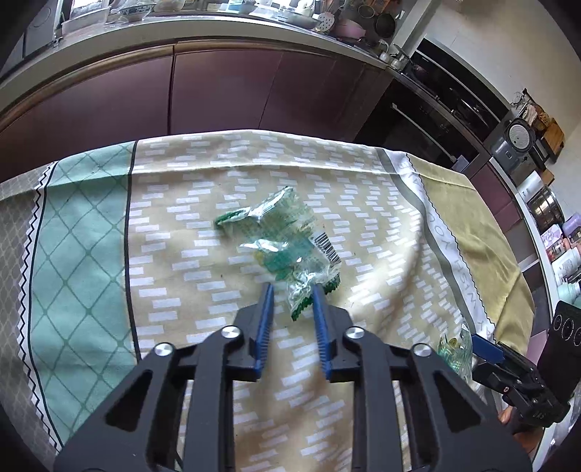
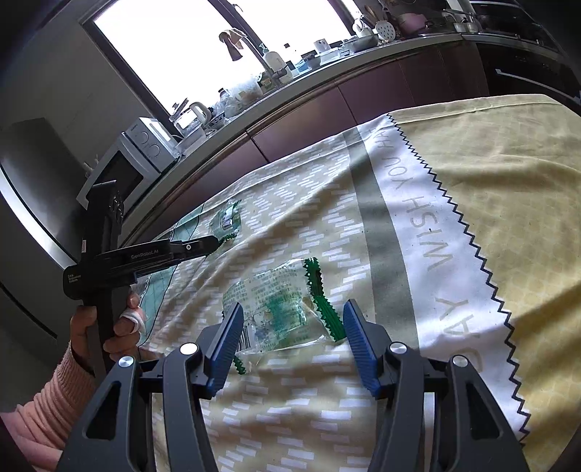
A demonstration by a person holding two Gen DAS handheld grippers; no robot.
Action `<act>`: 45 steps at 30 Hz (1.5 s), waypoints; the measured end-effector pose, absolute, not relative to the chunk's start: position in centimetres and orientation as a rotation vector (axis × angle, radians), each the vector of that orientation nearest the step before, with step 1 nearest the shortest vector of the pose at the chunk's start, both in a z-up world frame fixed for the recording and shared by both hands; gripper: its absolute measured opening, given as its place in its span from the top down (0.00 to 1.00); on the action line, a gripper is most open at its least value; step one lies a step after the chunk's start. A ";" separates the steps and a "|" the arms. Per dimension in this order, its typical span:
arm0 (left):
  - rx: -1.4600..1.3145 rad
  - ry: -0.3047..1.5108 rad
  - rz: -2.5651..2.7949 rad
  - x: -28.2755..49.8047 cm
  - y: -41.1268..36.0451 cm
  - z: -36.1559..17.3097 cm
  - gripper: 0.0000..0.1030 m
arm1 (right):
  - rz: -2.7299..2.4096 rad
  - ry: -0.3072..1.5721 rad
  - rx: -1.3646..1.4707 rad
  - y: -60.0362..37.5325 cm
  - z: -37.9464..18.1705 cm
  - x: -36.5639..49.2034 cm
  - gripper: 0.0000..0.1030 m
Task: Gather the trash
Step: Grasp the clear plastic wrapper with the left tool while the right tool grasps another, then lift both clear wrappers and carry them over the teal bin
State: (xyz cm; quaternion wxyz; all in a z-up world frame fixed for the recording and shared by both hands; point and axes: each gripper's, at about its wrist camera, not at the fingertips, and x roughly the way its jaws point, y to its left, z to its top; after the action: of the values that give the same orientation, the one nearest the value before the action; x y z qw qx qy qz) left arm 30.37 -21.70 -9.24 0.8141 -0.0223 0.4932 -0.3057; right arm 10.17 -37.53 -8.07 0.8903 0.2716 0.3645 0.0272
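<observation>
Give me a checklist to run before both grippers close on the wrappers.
1. Left gripper open: ok.
2. Far wrapper between the left fingers: ok, its near tail lies in the gap.
3. Right gripper open: ok, jaws wide.
4. Near wrapper between the right fingers: ok.
5. The two wrappers apart: ok, cloth shows between them.
6. Fingertips clear of the cloth: cannot tell.

Two wrappers lie on the tablecloth [image 1: 90,225]: the crumpled wrapper [image 1: 287,247] near its middle, the flat wrapper [image 2: 287,308] nearer its lettered band [image 2: 417,225], with the kitchen counter [image 1: 203,32] behind the tablecloth
</observation>
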 end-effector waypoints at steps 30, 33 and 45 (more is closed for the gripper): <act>-0.017 0.911 -0.759 22.3 -14.7 -5.7 0.93 | 0.103 0.765 0.580 -36.9 -7.4 11.9 0.55; -0.004 0.909 -0.762 21.3 -14.0 -5.8 0.93 | 0.110 0.776 0.601 -37.2 -7.7 13.4 0.50; -0.001 0.884 -0.747 19.3 -11.0 -5.8 0.93 | 0.180 0.791 0.575 -35.2 -7.7 14.0 0.80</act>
State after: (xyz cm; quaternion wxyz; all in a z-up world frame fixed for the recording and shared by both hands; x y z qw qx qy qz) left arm 19.32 -11.04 -5.80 0.8370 -0.0003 0.4179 -0.3532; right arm 13.97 -35.18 -7.69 0.8790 0.2756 0.3794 0.0865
